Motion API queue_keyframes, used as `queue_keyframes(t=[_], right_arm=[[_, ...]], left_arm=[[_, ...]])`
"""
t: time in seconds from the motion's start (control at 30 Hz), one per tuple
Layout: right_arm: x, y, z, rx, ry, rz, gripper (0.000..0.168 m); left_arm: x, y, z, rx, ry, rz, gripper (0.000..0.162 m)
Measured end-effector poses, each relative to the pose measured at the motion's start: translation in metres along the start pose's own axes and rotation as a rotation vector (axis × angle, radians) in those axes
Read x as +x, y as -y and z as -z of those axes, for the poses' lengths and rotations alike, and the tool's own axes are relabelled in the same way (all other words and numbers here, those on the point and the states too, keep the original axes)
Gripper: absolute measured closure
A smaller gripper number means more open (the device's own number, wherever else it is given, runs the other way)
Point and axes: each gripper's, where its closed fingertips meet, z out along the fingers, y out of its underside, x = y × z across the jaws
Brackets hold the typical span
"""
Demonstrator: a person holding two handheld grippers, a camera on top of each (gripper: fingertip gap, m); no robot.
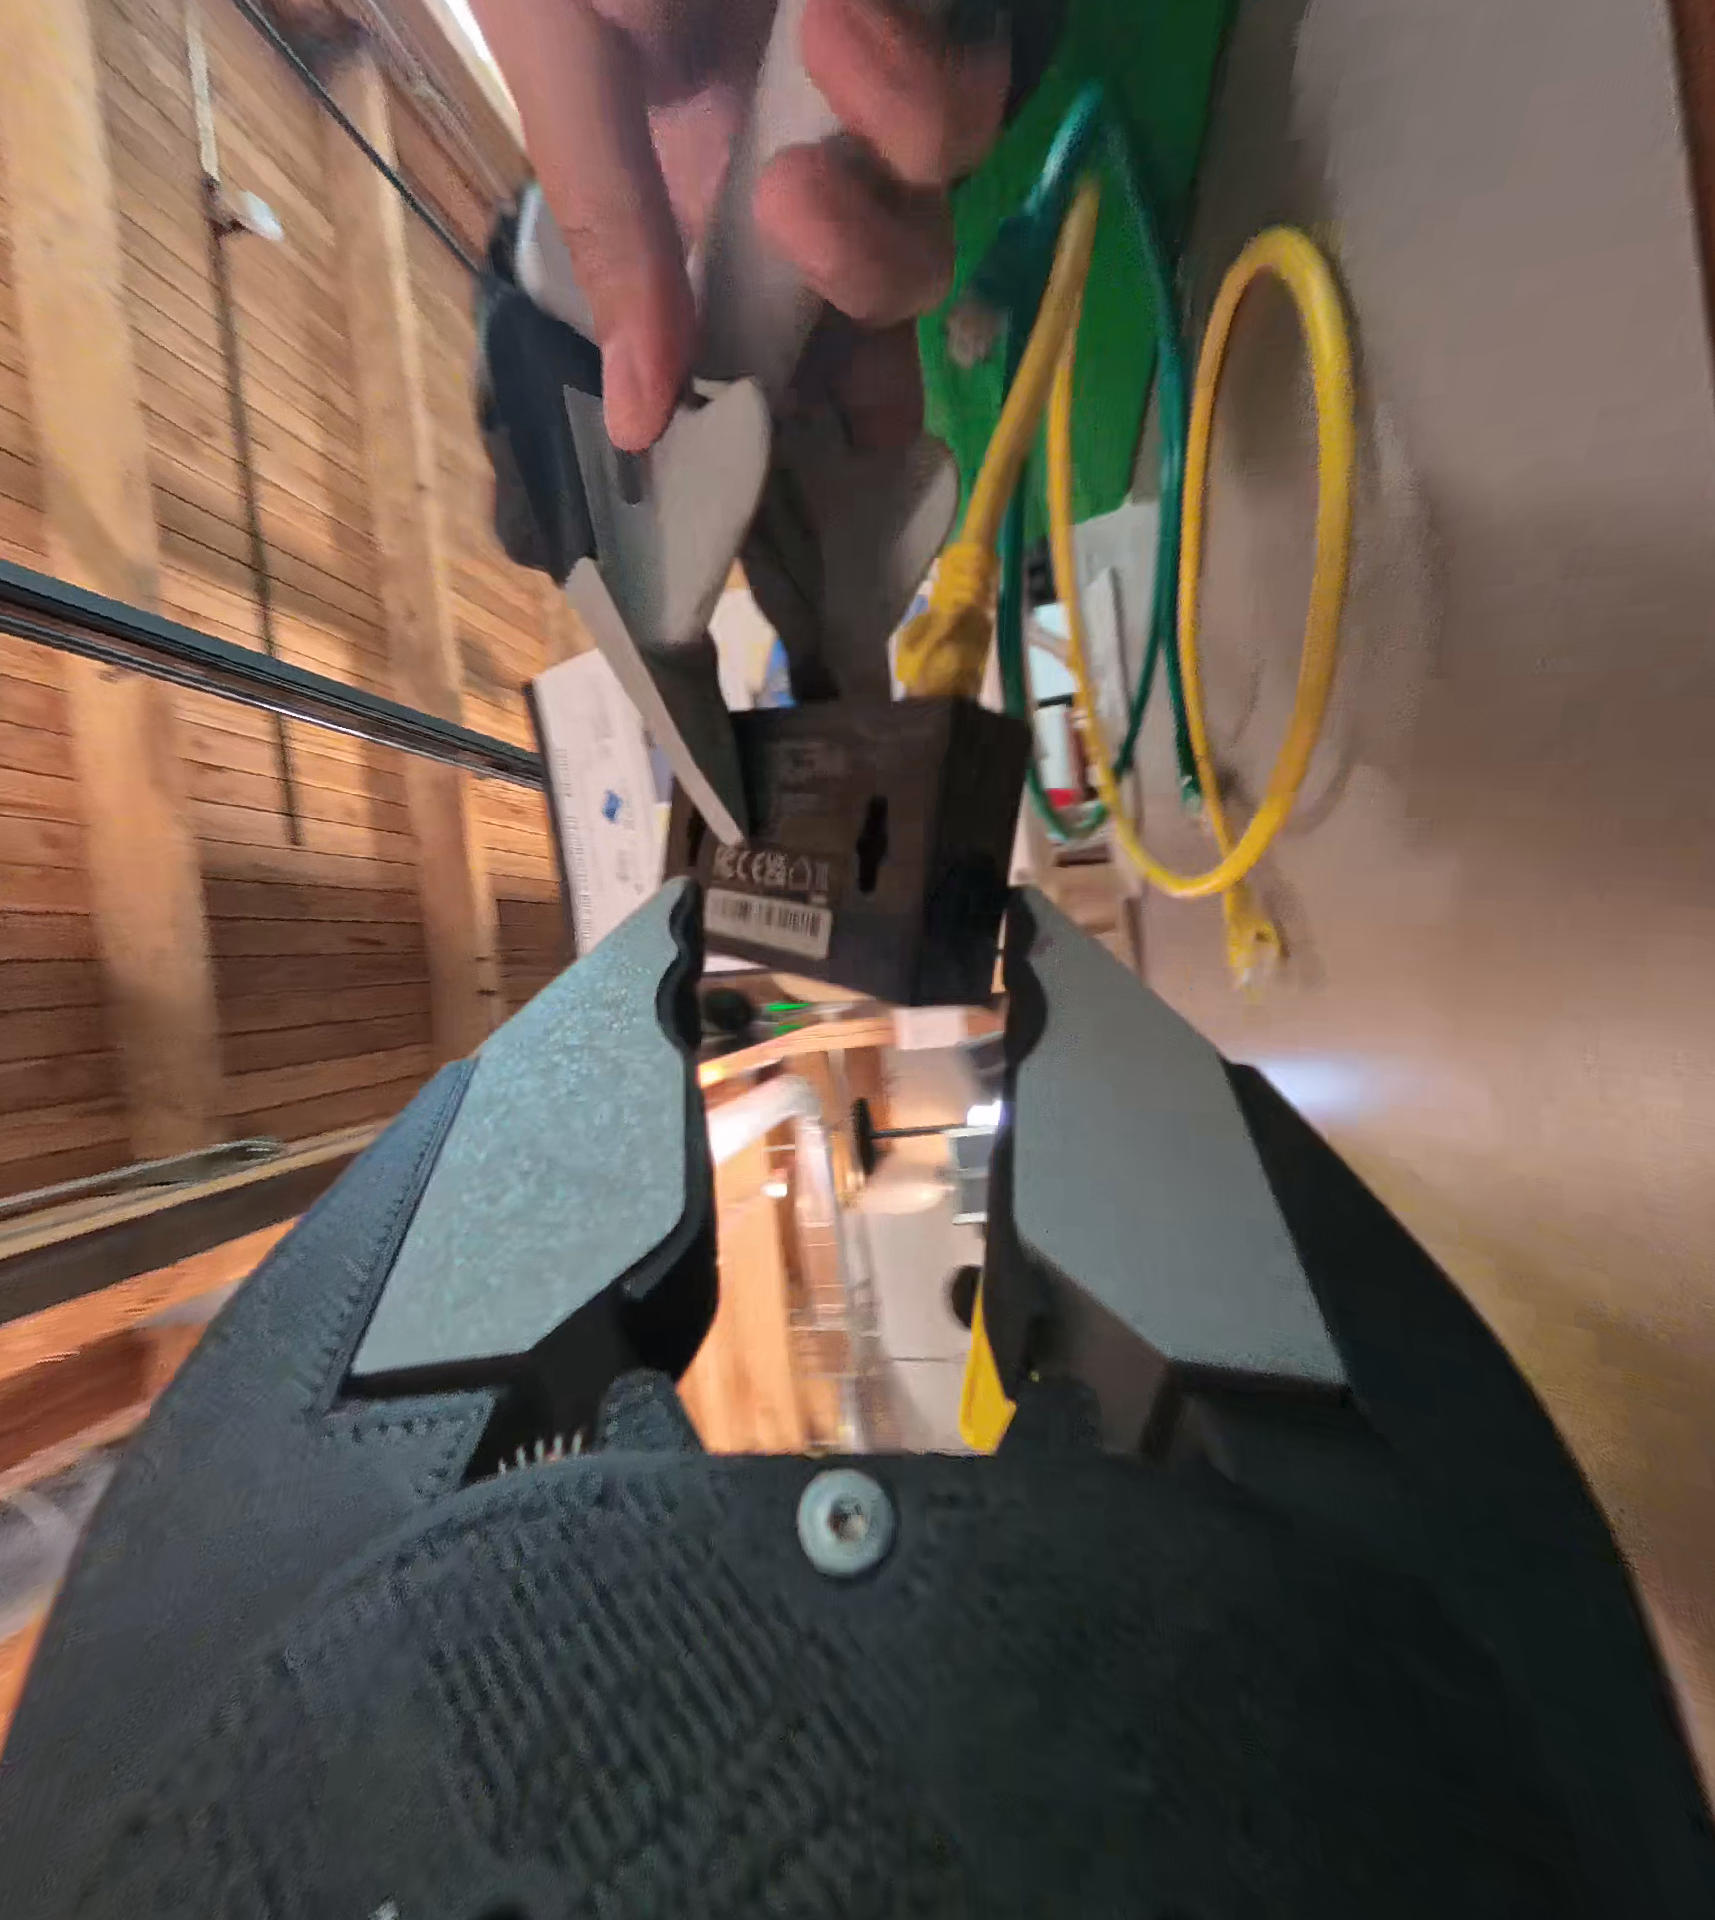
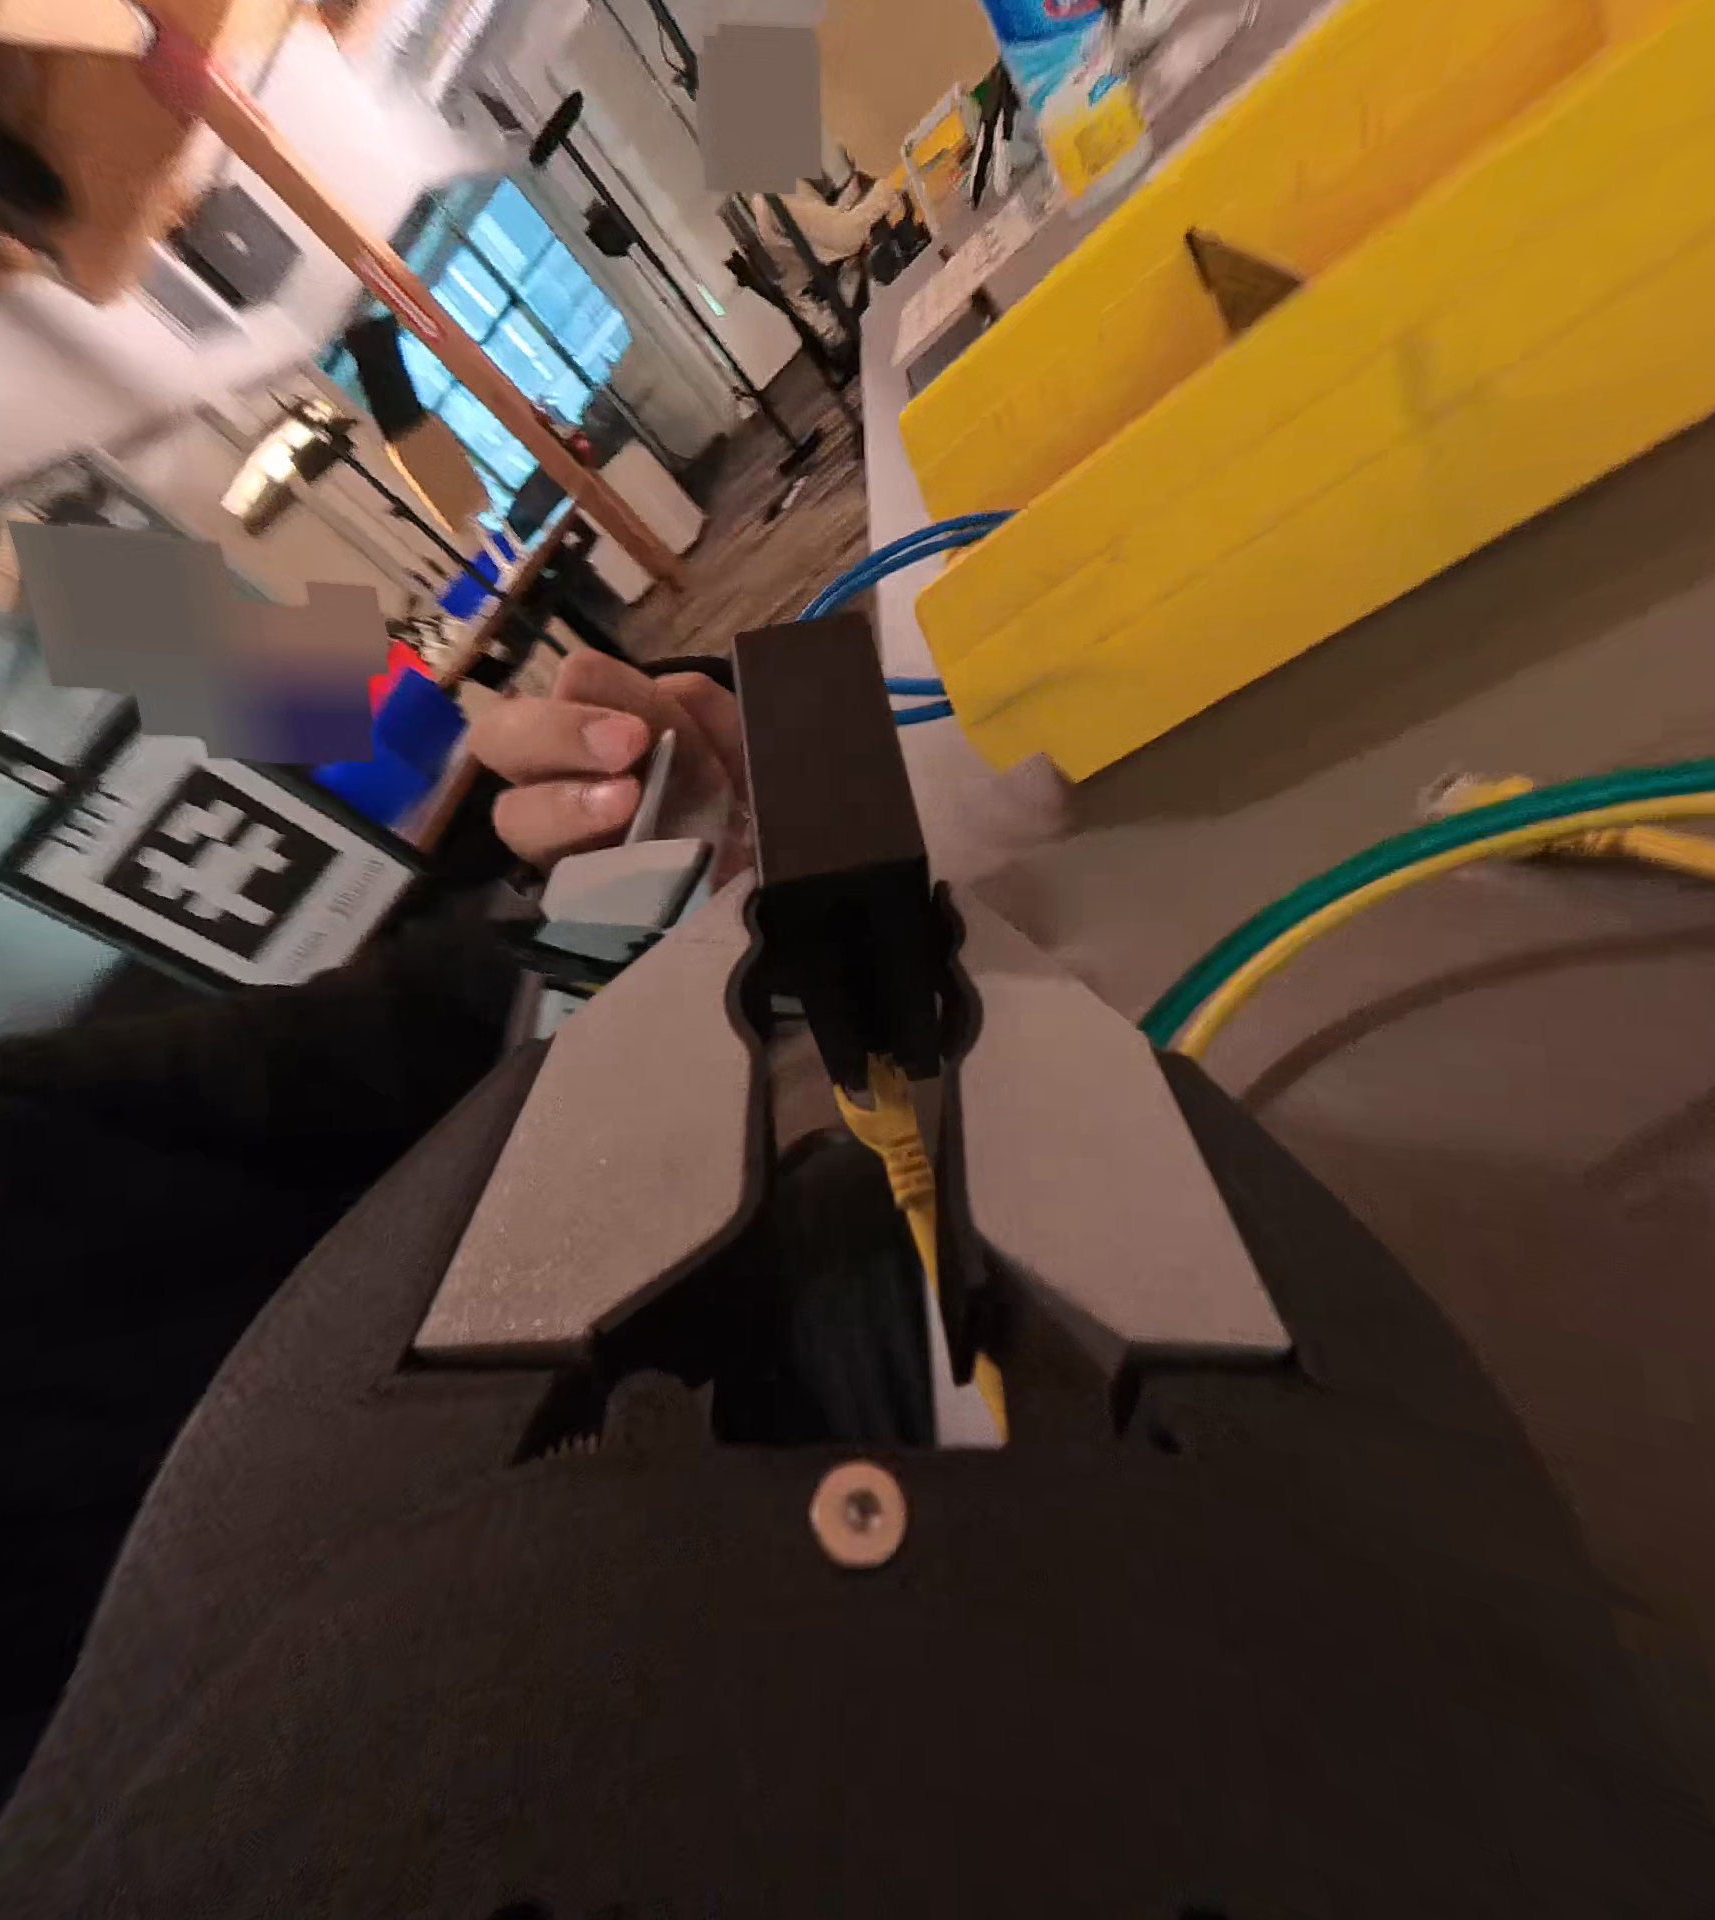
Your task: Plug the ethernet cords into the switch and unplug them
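Switch (image 2: 832, 831), a small black box, is sitting lifted off the tabletop (image 2: 1455, 1351) and caught between both claws. Right claw (image 2: 853, 987) is closing narrowly on its port end, fingertips touching both side faces. Left claw (image 1: 848, 935) is standing at the opposite end with its tips just beside the casing, a moderate gap between them; firm contact there cannot be told, since motion blur is softening the edges.

Yellow cord (image 2: 900, 1153) is sitting plugged into a port, its boot running back between the right claw's fingers toward the palm. In the left wrist view the same cord is looping away to the right of the claw and ending in a loose plug (image 1: 1253, 940) lying on the tabletop. Green cord (image 2: 1404, 862) is trailing alongside it, to the right of the right claw; its ends are not showing clearly.

Judgement on handling: the switch is looking light and rigid, with smooth faces that may be slipping under a light pinch, so gripping the flat sides is suiting it best. Cords are looking soft and springy; the boot just behind the plug is the place to take hold, and the latch tab is likely fragile.

Beyond the right claw's tips, a yellow bin (image 2: 1352, 468) is resting on the tabletop with blue cords (image 2: 884, 571) emerging beside it. A person's hand (image 2: 604, 769) is working the left claw's handle.
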Motion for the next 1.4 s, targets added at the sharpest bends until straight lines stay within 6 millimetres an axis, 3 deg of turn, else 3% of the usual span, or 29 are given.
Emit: queue_keyframes(t=[0.1, 0.27, 0.33, 0.5, 0.57, 0.63, 0.7, 0.83, 0.97, 1.07, 1.2, 1.3, 1.4], right_arm=[[0.007, -0.005, -0.001, -0.039, 0.061, -0.171, 0.141], [-0.014, -0.012, -0.007, -0.135, 0.252, -0.31, 0.142], [-0.011, -0.02, -0.014, -0.186, 0.242, -0.334, 0.141], [-0.004, -0.017, -0.015, -0.19, 0.205, -0.348, 0.141], [0.003, -0.01, -0.011, -0.163, 0.142, -0.316, 0.141], [0.012, 0.008, 0.004, -0.081, 0.083, -0.284, 0.148], [0.014, 0.022, 0.022, -0.016, 0.03, -0.224, 0.144], [0.001, 0.025, 0.037, -0.023, -0.074, -0.005, 0.137], [-0.013, 0.013, 0.038, -0.093, -0.207, 0.272, 0.132], [0.0, 0.004, 0.048, -0.128, -0.406, 0.427, 0.13], [0.032, -0.008, 0.084, -0.175, -0.708, 0.463, 0.123], [0.033, -0.021, 0.099, -0.227, -0.726, 0.471, 0.12], [0.041, -0.033, 0.11, -0.353, -0.735, 0.506, 0.127]], left_arm=[[0.0, 0.002, 0.003, 0.013, 0.069, -0.108, 0.099], [-0.014, -0.008, -0.008, -0.021, 0.232, -0.194, 0.118], [-0.014, -0.007, -0.012, -0.015, 0.227, -0.176, 0.131], [-0.008, -0.009, -0.016, -0.066, 0.187, -0.094, 0.133], [-0.005, -0.013, -0.015, -0.087, 0.158, 0.016, 0.133], [-0.004, -0.023, -0.012, -0.123, 0.16, 0.119, 0.134], [0.003, -0.031, -0.007, -0.141, 0.141, 0.222, 0.134], [0.009, -0.02, -0.002, -0.064, 0.095, 0.401, 0.135], [0.021, -0.012, -0.011, -0.018, 0.022, 0.472, 0.134], [0.027, -0.01, -0.016, 0.011, -0.013, 0.472, 0.134], [0.022, -0.013, -0.023, 0.048, -0.042, 0.513, 0.134], [0.017, -0.009, -0.022, 0.078, -0.048, 0.539, 0.134], [0.026, 0.005, -0.016, 0.128, -0.111, 0.565, 0.134]])
